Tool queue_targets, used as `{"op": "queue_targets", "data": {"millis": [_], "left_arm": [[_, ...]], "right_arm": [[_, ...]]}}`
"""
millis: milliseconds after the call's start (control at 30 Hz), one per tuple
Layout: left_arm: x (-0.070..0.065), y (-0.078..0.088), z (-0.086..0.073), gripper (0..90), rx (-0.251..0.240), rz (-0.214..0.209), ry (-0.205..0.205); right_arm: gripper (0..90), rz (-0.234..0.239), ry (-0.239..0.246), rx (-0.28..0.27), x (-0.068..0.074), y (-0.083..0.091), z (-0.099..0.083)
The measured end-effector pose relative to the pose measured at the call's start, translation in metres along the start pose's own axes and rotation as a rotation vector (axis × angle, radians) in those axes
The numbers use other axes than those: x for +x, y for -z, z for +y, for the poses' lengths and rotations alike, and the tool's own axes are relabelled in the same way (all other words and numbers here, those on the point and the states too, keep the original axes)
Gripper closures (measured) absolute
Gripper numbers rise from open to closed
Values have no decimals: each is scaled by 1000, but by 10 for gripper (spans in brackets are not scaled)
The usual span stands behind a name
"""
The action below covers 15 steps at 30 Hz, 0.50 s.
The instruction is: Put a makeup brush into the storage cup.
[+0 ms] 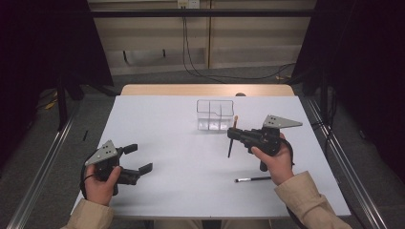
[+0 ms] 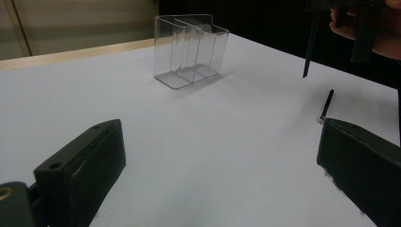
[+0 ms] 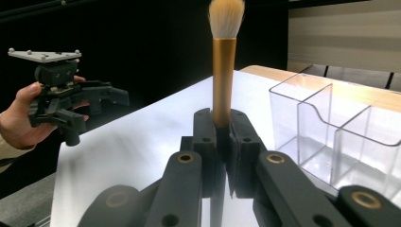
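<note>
- The left claw (image 1: 140, 158) is at the near left of the white bench (image 1: 162, 119), held by the person's left hand (image 1: 101, 183). Its jaws stand wide apart and nothing is between them; they hang just above the bench top.
- The clear organizer box (image 1: 215, 115) stands upright in the middle of the far part of the bench. It has several compartments, and I see nothing in them.
- The makeup brush (image 3: 223, 71) is clamped in the right claw (image 1: 232, 134), whose jaws are pressed closed on the handle. The brush has a gold ferrule and pale bristles pointing up, and its dark handle points down, with the tip above the bench. It is just beside the box, on the near right of it, not inside.
- A second thin brush (image 1: 253, 180) lies flat on the bench, close to the person's right wrist.
- The right hand (image 1: 274, 160) holds the right claw above the bench.
</note>
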<state>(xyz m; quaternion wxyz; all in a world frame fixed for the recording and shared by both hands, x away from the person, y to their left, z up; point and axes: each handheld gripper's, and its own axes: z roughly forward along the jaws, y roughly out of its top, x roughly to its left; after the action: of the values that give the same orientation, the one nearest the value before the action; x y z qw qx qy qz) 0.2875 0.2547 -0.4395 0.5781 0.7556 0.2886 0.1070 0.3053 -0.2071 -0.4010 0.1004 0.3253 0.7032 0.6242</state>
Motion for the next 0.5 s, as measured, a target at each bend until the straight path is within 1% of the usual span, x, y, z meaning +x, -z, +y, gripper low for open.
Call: {"op": "queue_targets", "data": {"millis": [133, 233, 267, 300, 433, 467, 500], "left_arm": [[1, 2, 0, 20, -9, -6, -6], [0, 3, 0, 20, -10, -1, 1], [0, 3, 0, 20, -14, -6, -2], [0, 3, 0, 20, -12, 0, -2], [-1, 4, 0, 20, -15, 0, 5], [-1, 3, 0, 20, -17, -7, 4], [-1, 3, 0, 20, -19, 1, 4]], "right_arm": [[842, -13, 8, -2, -2, 1, 6], [842, -18, 15, -4, -4, 1, 11], [842, -23, 19, -4, -5, 0, 13], [842, -24, 21, -6, -6, 0, 15], [842, -32, 14, -14, -10, 0, 21], [842, -36, 13, -17, -12, 0, 22], [842, -45, 15, -16, -14, 0, 24]]}}
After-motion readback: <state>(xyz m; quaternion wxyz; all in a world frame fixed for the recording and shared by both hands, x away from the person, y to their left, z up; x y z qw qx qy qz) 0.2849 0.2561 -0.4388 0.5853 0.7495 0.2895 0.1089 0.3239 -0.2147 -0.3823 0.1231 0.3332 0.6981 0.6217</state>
